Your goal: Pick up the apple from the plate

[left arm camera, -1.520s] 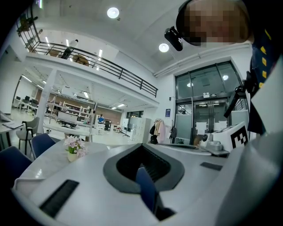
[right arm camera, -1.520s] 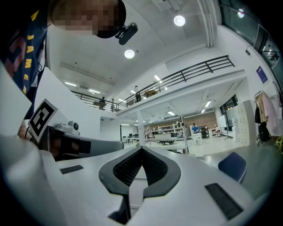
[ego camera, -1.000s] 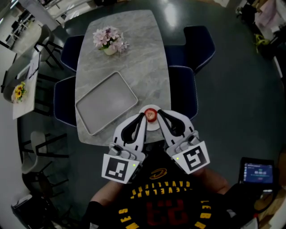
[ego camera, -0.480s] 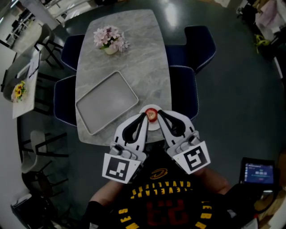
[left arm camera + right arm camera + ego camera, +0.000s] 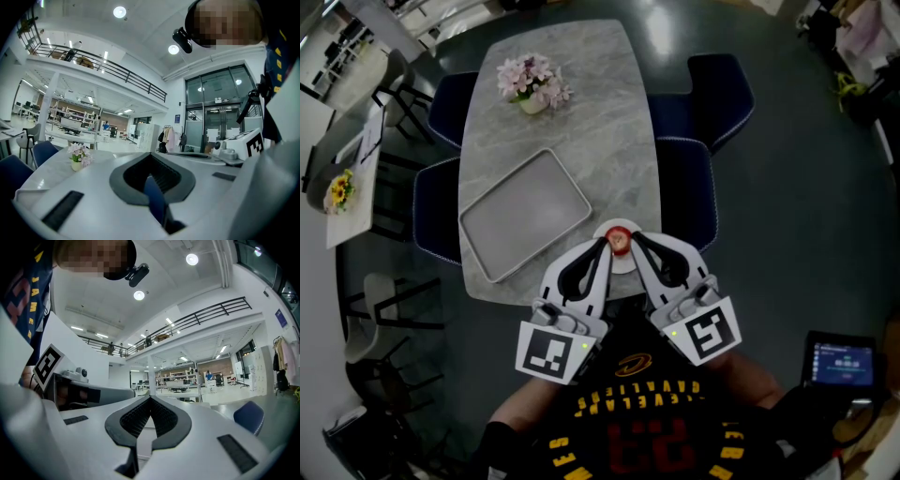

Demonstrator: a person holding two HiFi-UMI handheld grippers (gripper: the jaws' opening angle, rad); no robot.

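Observation:
A red apple (image 5: pixel 619 241) sits on a small white plate (image 5: pixel 622 267) at the near edge of the grey marble table (image 5: pixel 581 122). My left gripper (image 5: pixel 602 243) has its tip just left of the apple, and my right gripper (image 5: pixel 635 235) has its tip just right of it, so the apple lies between the two tips. In the left gripper view the left gripper (image 5: pixel 151 154) is shut with nothing in it. In the right gripper view the right gripper (image 5: pixel 150 397) is likewise shut and empty. Neither gripper view shows the apple.
A grey rectangular tray (image 5: pixel 523 214) lies left of the plate. A vase of pink flowers (image 5: pixel 531 82) stands at the table's far end. Dark blue chairs (image 5: pixel 686 183) flank the table. A lit screen (image 5: pixel 839 361) is at the lower right.

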